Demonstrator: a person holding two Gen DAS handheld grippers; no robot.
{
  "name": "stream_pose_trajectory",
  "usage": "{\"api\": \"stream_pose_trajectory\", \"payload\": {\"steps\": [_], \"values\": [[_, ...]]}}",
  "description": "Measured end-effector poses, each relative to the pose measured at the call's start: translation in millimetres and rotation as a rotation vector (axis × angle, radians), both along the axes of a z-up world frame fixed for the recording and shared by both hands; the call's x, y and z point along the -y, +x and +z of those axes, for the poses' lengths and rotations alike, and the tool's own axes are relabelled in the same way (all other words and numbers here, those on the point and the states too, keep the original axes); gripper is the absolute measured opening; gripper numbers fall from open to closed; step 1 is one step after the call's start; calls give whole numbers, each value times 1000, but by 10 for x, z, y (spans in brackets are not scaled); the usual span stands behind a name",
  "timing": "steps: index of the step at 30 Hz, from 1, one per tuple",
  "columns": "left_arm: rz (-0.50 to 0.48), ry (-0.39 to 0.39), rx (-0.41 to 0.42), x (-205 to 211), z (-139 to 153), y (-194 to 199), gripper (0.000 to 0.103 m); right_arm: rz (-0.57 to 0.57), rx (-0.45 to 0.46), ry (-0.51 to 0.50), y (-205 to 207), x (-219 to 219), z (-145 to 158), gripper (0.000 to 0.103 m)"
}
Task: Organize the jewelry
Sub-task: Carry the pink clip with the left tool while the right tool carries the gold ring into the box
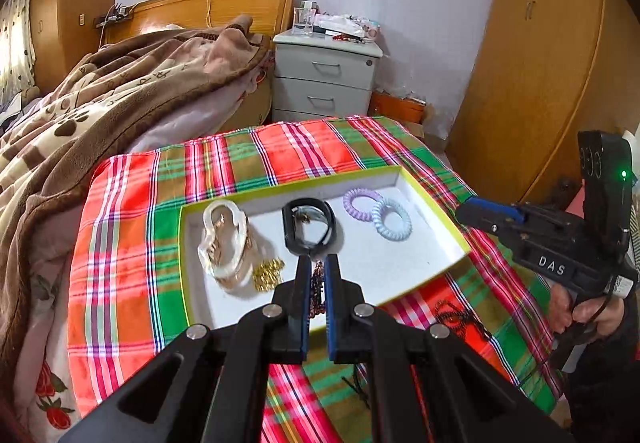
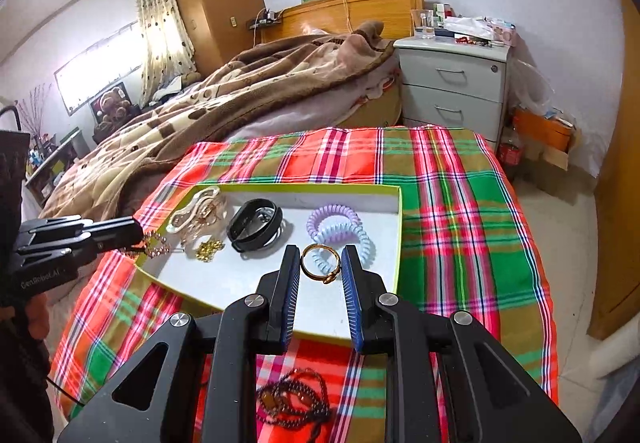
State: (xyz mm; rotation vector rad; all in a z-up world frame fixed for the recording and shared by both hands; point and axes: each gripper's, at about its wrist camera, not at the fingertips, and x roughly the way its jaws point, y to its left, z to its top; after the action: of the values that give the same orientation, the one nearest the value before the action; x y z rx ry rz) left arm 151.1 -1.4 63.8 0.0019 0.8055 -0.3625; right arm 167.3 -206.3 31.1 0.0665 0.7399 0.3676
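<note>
A white-lined box with a yellow-green rim (image 1: 288,185) (image 2: 304,187) sits on the plaid cloth. It holds a white chain bracelet with gold pieces (image 1: 224,239) (image 2: 196,213), a black bracelet (image 1: 306,223) (image 2: 254,225) and purple and blue spiral hair ties (image 1: 378,213) (image 2: 340,229). My left gripper (image 1: 317,261) (image 2: 138,233) is shut on a reddish bead chain (image 1: 317,283) (image 2: 154,245) that hangs over the box's near left corner. My right gripper (image 2: 320,255) (image 1: 466,209) is shut on a gold bangle (image 2: 320,265) above the box's near right part.
A dark bead necklace (image 2: 294,399) (image 1: 460,317) lies on the plaid cloth (image 1: 132,243) (image 2: 460,223) in front of the box. A bed with a brown blanket (image 1: 100,103) lies to the left, a grey nightstand (image 1: 324,79) behind, a wooden wardrobe (image 1: 540,63) at the right.
</note>
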Motion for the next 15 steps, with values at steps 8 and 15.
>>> {"api": "stream_pose_trajectory", "payload": {"steps": [8,15], "values": [[-8,25,-26,99,-182,282,6,24,-61,-22,265,-96,-198,22],[-5,42,-76,161,-418,400,6,66,-103,-50,395,-226,-356,22]]}}
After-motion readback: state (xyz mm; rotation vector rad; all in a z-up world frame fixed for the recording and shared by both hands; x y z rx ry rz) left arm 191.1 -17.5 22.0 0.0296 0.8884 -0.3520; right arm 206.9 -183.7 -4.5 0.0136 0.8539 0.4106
